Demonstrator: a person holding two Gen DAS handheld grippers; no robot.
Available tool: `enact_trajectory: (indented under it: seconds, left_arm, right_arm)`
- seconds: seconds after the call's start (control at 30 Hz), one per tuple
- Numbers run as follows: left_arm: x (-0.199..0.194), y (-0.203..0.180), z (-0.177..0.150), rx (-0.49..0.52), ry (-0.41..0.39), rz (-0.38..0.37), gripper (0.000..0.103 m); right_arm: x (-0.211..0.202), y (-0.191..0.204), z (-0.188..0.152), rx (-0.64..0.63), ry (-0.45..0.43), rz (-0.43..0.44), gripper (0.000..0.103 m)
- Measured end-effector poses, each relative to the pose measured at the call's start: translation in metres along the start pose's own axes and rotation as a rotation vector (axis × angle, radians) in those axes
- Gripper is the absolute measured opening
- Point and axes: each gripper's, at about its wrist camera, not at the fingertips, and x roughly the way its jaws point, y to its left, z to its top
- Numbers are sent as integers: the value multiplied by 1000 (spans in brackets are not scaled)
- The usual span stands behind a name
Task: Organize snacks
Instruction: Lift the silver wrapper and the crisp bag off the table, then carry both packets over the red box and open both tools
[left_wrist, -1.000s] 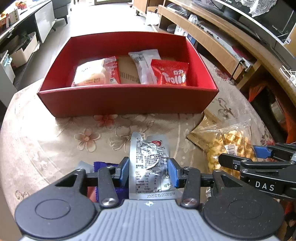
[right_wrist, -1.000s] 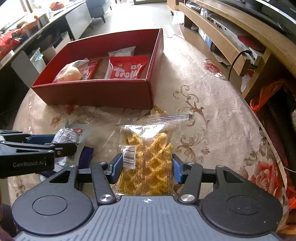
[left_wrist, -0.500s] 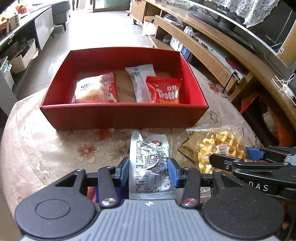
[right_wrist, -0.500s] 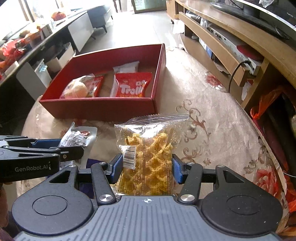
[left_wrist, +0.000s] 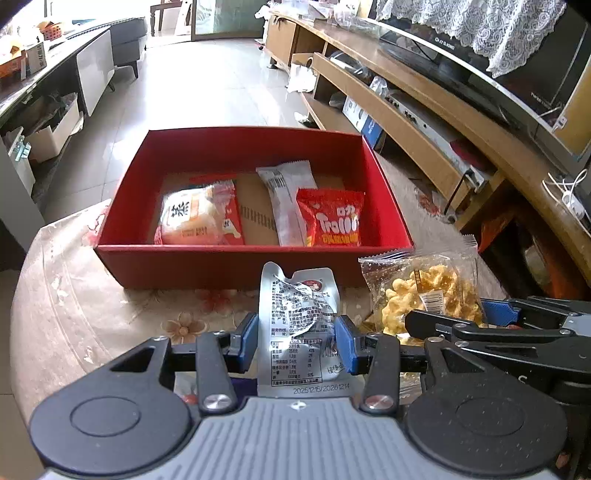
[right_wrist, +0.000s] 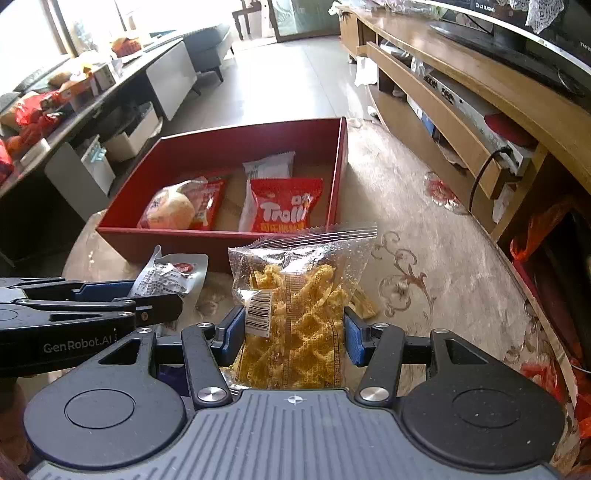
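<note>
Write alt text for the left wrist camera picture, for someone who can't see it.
The left tool is shut on a crinkled silver snack pouch, held in front of an open red box on a floral tablecloth. The box holds a bun packet, a white wrapper and a red Trolli bag. At right, the right tool grips a clear bag of yellow crisps.

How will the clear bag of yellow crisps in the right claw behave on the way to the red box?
The bag of crisps is thin film, so it will probably flop. It looks light for its size: mostly air and puffed pieces. Contents seem brittle; the right claw squeezing harder could crush them.
</note>
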Motion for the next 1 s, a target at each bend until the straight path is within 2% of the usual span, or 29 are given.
enact_trajectory:
  seconds: [0.5,1.0]
  left_arm:
    - [-4,6,30,-27,-53,4,43]
    - [8,25,73,-75,-114,52,43]
  right_arm:
    - [-2,7,27,5,-57,18,61]
    - [18,12,71,43,-113,42,61]
